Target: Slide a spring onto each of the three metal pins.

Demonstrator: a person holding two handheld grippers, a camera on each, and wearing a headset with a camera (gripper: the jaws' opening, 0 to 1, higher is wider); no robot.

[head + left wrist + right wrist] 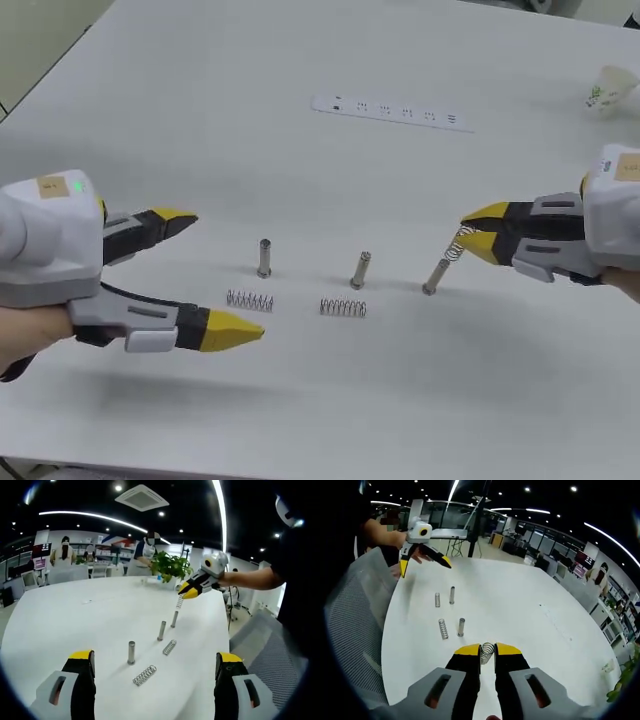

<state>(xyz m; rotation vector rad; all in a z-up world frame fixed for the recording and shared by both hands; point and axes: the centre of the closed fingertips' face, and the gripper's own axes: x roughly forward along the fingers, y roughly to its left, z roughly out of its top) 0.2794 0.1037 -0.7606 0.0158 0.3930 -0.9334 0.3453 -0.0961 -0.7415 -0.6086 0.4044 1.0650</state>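
Three metal pins are on the white table [300, 400]: the left pin [264, 257] and the middle pin [361, 270] stand upright, and the right pin [435, 276] leans. My right gripper [468, 232] is shut on a spring [457, 246], whose lower end meets the top of the leaning pin. In the right gripper view that spring [487, 652] sits between the yellow fingertips [468, 651]. Two loose springs [249, 300] [343, 308] lie in front of the bare pins. My left gripper [215, 272] hovers wide open left of the left pin, holding nothing.
A white power strip [390, 110] lies farther back on the table. A paper cup [610, 88] is at the far right corner. People and desks [100, 560] are beyond the table in the left gripper view.
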